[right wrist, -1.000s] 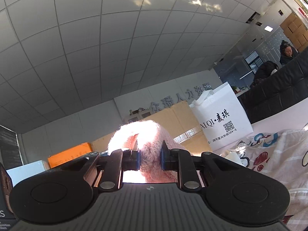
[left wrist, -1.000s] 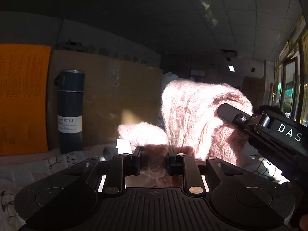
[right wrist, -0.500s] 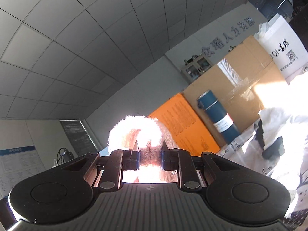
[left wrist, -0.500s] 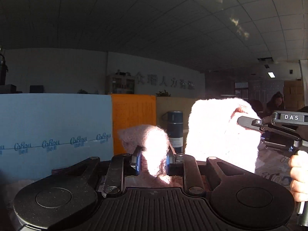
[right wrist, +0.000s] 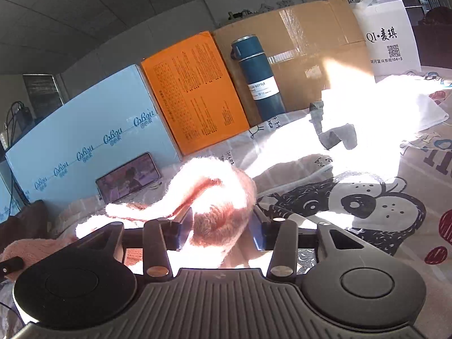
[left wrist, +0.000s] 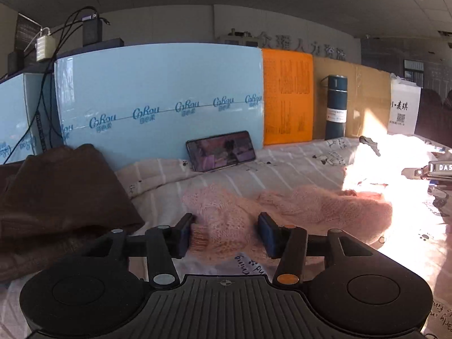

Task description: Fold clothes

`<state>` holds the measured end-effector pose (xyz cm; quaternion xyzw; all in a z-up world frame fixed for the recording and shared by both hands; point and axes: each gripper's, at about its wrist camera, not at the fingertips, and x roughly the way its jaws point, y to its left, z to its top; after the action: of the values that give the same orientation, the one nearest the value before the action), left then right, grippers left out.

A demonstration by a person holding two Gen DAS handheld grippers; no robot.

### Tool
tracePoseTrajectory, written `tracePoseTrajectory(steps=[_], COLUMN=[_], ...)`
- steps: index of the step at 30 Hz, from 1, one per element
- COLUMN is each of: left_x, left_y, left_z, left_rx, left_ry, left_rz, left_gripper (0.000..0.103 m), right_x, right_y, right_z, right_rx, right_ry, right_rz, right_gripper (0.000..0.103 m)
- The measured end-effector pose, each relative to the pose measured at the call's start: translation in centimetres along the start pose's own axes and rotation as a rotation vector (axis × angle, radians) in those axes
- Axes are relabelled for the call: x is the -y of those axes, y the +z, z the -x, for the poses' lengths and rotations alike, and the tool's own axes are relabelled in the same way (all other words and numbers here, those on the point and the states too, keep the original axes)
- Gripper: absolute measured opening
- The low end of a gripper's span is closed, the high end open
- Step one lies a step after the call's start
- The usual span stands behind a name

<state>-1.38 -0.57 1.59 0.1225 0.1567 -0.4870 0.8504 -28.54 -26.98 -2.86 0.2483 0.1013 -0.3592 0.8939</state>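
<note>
A fuzzy pink knit garment (left wrist: 296, 206) lies stretched across the patterned bed sheet (left wrist: 282, 166). My left gripper (left wrist: 226, 231) is open, its jaws wide apart on either side of the garment's near end. In the right wrist view the pink knit (right wrist: 214, 197) bunches up between the jaws of my right gripper (right wrist: 221, 230), which is open and stands around it. The right gripper also shows at the right edge of the left wrist view (left wrist: 432, 169).
A brown folded garment (left wrist: 56, 197) lies at the left. A phone (left wrist: 221, 150) leans on a light blue box (left wrist: 158, 99). An orange box (left wrist: 288, 96), a dark blue bottle (left wrist: 335, 107), cardboard and a white bag (right wrist: 387, 34) stand behind. A grey sock (right wrist: 336, 135) lies in sunlight.
Both grippers came down from holding the pink garment in the air to the bed. Both have opened and let the garment go; it now lies on the sheet.
</note>
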Motion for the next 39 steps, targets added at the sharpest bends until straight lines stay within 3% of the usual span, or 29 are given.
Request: tracePoseTrajectory(steps=[1, 4, 7, 9, 12, 16, 21, 24, 28, 33, 39], left_x=[-0.6, -2.0, -2.6, -2.9, -3.6, -3.6, -1.4, -0.2, 0.0, -0.2, 0.2], left_y=[0.1, 1.4, 3.8, 5.8, 7.8, 7.6, 5.1, 4.0, 1.9, 0.7, -0.2], left_z=[0.5, 2.3, 4.3, 5.4, 5.7, 3.1, -3.1, -6.0, -8.4, -9.2, -10.0], left_rx=[0.013, 0.055, 0.119, 0.157, 0.192, 0.173, 0.066, 0.017, -0.030, -0.090, -0.156], left_ry=[0.028, 0.124, 0.264, 0.357, 0.393, 0.186, -0.090, -0.212, -0.276, -0.302, -0.333], left_rz=[-0.011, -0.092, -0.218, -0.294, -0.309, -0.149, -0.018, 0.002, 0.018, 0.031, 0.025], left_gripper=[0.063, 0.074, 0.081, 0.095, 0.098, 0.098, 0.098, 0.098, 0.098, 0.098, 0.098], right_x=[0.2, 0.3, -0.3, -1.3, -2.7, -4.6, -6.9, -7.6, -7.3, -6.1, -5.1], right_y=[0.1, 0.3, 0.4, 0.5, 0.3, 0.1, -0.4, -0.7, -0.8, -0.6, -0.4], right_z=[-0.1, 0.2, 0.1, 0.0, 0.5, 1.2, -0.3, -1.6, -3.4, -5.6, -6.4], right_rx=[-0.002, 0.010, 0.020, 0.021, 0.051, 0.104, 0.023, -0.037, -0.101, -0.195, -0.219], right_ry=[-0.013, -0.013, 0.002, 0.021, 0.060, 0.109, 0.212, 0.260, 0.294, 0.251, 0.200], right_rz=[0.020, 0.059, 0.120, 0.175, 0.256, 0.351, 0.478, 0.519, 0.490, 0.392, 0.323], right_gripper=[0.070, 0.083, 0.089, 0.091, 0.096, 0.102, 0.103, 0.103, 0.103, 0.103, 0.101])
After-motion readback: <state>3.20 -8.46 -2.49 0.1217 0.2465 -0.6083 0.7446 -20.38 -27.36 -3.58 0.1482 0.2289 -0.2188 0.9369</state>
